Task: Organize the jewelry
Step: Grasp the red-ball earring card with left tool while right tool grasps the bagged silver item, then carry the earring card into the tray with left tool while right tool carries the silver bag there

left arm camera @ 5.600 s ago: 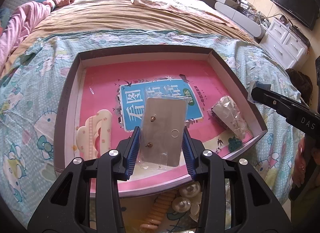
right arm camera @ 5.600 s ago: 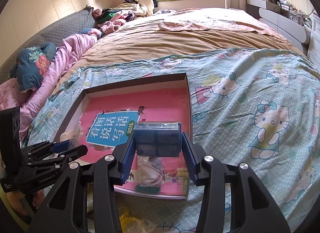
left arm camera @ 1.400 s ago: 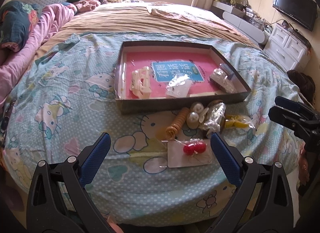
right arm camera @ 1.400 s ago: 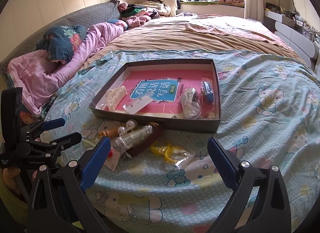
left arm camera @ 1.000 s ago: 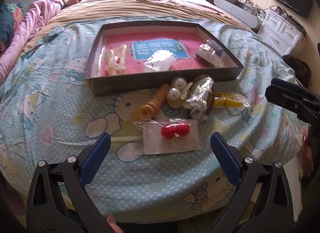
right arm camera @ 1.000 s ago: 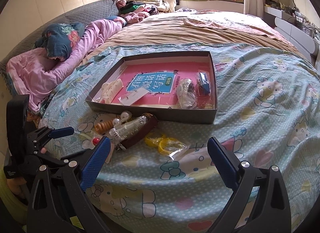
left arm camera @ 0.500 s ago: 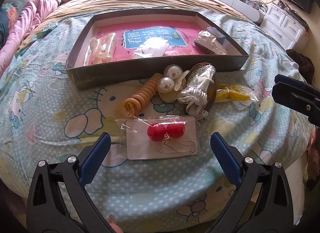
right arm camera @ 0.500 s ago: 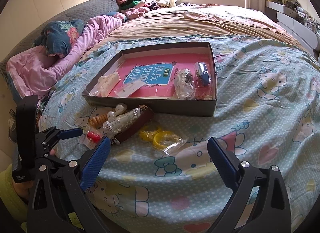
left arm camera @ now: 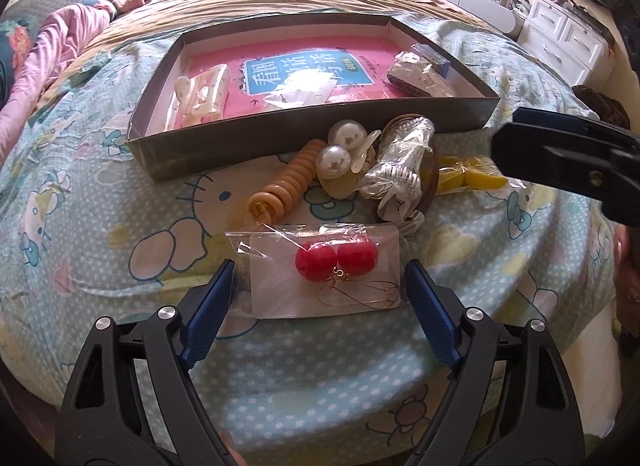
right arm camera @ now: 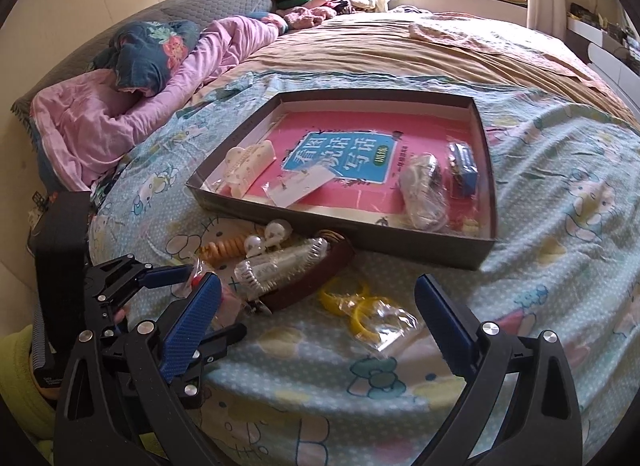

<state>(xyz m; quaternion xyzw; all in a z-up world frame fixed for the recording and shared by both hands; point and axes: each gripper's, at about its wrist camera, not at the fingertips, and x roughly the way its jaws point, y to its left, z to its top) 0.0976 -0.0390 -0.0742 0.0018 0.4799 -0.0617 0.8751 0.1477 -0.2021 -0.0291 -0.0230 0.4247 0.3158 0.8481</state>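
Because the red earring card (left arm camera: 325, 270) lies flat on the bed (left arm camera: 100, 193), the left gripper (left arm camera: 319, 308) straddles it, jaws wide and empty. Near the yellow rings (right arm camera: 362, 306), the right gripper (right arm camera: 318, 316) hangs likewise agape, holding nothing, while the box (left arm camera: 320, 133) awaits loose pieces.

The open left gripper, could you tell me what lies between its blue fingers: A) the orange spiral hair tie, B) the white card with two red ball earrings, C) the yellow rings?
B: the left gripper straddles the white card with two red ball earrings.
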